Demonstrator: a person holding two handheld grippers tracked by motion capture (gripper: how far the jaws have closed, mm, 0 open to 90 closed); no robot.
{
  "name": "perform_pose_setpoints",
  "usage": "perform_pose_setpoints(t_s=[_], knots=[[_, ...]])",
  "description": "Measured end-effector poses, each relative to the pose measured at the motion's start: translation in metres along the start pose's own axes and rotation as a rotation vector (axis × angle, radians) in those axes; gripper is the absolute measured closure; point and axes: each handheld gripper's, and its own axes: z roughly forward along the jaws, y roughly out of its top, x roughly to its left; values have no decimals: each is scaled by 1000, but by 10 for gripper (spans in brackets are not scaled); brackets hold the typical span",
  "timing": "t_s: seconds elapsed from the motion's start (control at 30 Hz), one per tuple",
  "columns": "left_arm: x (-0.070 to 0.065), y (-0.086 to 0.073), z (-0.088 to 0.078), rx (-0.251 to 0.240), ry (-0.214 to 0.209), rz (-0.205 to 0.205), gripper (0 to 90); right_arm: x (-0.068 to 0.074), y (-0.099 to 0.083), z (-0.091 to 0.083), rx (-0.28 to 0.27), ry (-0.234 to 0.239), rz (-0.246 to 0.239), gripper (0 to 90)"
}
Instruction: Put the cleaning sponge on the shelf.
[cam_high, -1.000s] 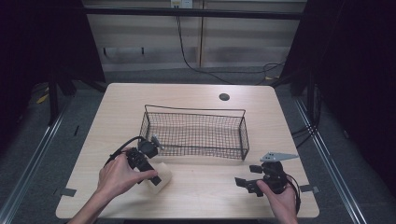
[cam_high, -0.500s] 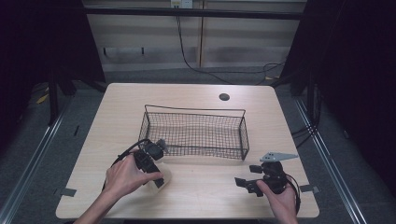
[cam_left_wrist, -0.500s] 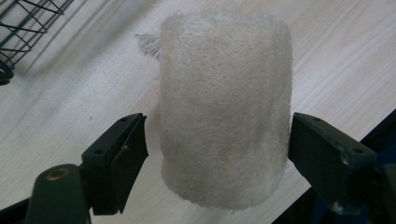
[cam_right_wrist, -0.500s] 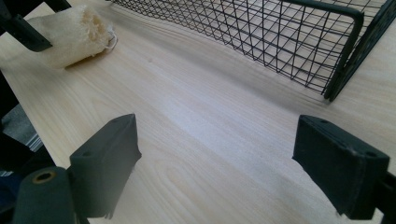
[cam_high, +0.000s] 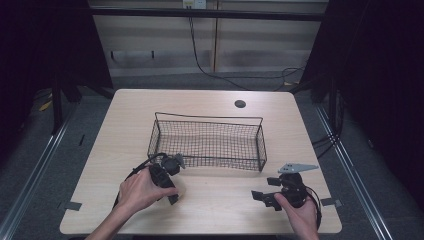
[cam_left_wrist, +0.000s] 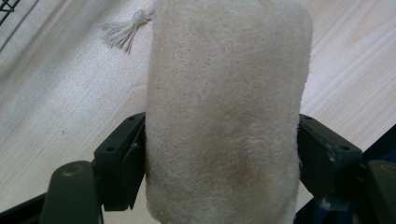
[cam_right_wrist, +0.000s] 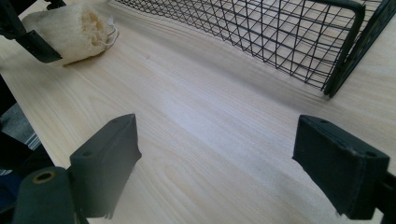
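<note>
Light wood desk (cam_high: 210, 215), seen from above. Wire basket (cam_high: 207, 141) stands at its middle, dark mesh, nothing visible inside it. Small dark round spot (cam_high: 240, 104) on the desk behind the basket.

Left gripper (cam_left_wrist: 219, 154): jaws closed against both sides of a loofah (cam_left_wrist: 224, 116), a pale, fibrous cylinder standing up between them in the left gripper view. A frayed white cord end (cam_left_wrist: 123, 30) lies on the desk at the loofah's far end. In the high view the left hand (cam_high: 140, 190) holds this gripper near the front left of the desk, just off the basket's front left corner; loofah mostly hidden under gripper and hand there.

Right gripper (cam_right_wrist: 224, 163): jaws spread wide, nothing between them, bare desk below. Right hand (cam_high: 300, 215) holds it at the front right of the desk, apart from the basket. Its view takes in the basket's corner and, farther off, the loofah lying on the desk with a black jaw against it.
</note>
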Motion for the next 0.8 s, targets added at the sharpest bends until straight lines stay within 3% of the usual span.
perform_pose_setpoints(t_s=[0.3,0.37,0.8], knots=[[-3,-1,0,-1,21,-9,262,0,0,0,4,-2,7,138],[-2,-2,-2,5,25,9,263,0,0,0,1,-1,7,138],[3,-10,-16,-43,-17,3,264,1,0,1,2,5,4,138]])
